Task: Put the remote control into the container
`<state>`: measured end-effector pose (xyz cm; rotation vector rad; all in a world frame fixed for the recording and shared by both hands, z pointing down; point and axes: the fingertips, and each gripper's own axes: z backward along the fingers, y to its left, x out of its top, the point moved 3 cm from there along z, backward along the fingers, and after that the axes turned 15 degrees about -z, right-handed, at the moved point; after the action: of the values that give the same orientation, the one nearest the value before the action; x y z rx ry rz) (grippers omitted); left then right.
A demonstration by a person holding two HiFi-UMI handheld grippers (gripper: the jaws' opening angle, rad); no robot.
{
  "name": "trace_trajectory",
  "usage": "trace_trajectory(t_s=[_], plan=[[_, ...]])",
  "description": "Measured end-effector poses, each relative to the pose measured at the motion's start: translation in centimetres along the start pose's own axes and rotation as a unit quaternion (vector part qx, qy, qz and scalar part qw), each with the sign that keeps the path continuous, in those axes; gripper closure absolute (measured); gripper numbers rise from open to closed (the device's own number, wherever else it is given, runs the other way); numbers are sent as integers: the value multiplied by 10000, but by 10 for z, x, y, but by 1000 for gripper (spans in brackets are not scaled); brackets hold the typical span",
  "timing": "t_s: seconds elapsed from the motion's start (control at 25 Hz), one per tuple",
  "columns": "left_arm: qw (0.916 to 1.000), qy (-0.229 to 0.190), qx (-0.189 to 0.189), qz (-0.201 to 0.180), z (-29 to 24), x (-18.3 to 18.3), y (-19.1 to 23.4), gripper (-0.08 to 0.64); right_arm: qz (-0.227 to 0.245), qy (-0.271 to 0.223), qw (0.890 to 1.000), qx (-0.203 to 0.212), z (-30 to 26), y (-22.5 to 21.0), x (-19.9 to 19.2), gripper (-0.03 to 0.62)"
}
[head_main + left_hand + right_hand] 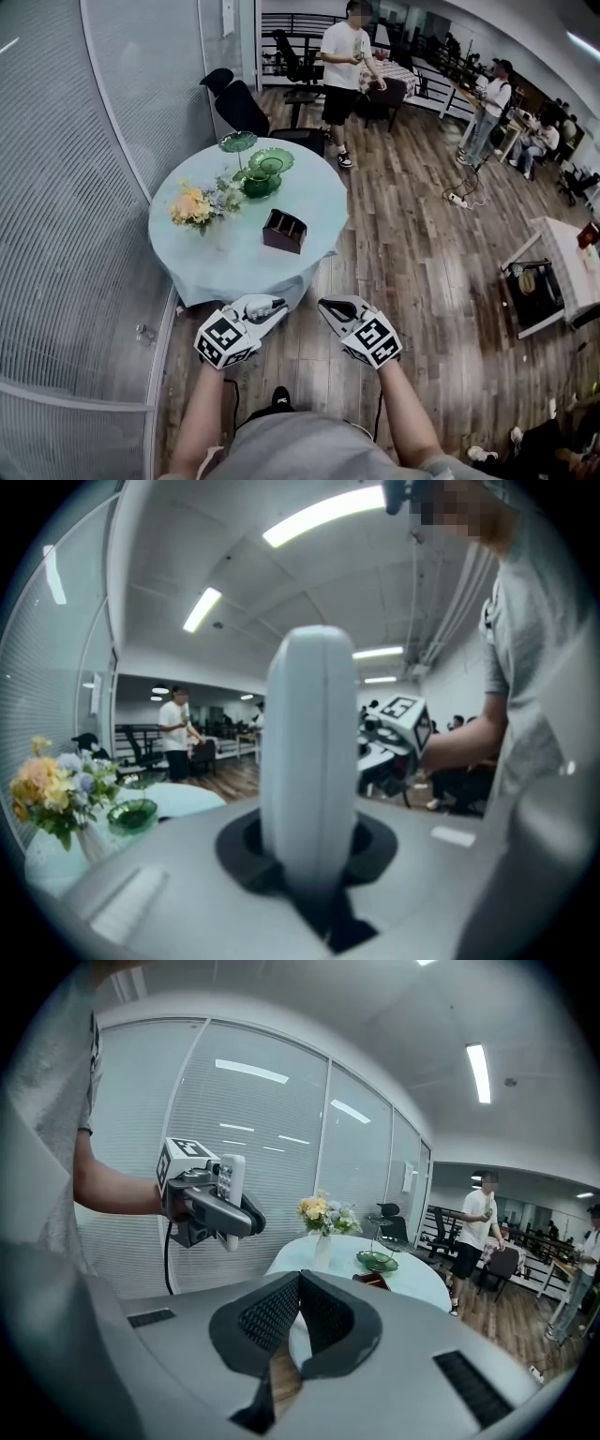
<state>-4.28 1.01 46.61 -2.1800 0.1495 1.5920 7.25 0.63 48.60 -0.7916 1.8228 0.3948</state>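
The remote control stands upright in your left gripper, whose jaws are clamped on its lower end with most of the white body rising clear above them. Your right gripper has its jaws pressed together on nothing, and hangs just beside the left one in front of your body.

The container, a dark brown open box with dividers, sits on the round table towards the near edge and well apart from both grippers, so the carry is not done yet. Flowers stand to its left and green glass dishes behind it.

Bring the remote in over the near edge of the table (the bare side, away from the vase and glass). The grip is low on a long body, so I judge it could swing or slip if you hurry. Line it up end-first over one compartment, lower until it is well inside, then release. Hold the right gripper back, away from the table's edge.
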Motion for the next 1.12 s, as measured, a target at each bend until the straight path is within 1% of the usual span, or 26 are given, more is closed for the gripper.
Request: trace_trajectory(t_s=[0.16, 0.44, 0.8, 1.12], plan=[[9999, -18, -99, -18, 1, -9, 19, 518, -51, 33, 9999, -131, -18, -6, 4, 574], [9996, -79, -223, -122, 6, -15, 41, 518, -104, -43, 9995, -305, -38, -10, 15, 575], [9995, -134, -286, -88, 17, -31, 57, 518, -32, -35, 9993, -364, -61, -6, 20, 575], [9995, -214, -226, 1, 23, -37, 61, 518, 34, 59, 9995, -314, -71, -1, 23, 575]])
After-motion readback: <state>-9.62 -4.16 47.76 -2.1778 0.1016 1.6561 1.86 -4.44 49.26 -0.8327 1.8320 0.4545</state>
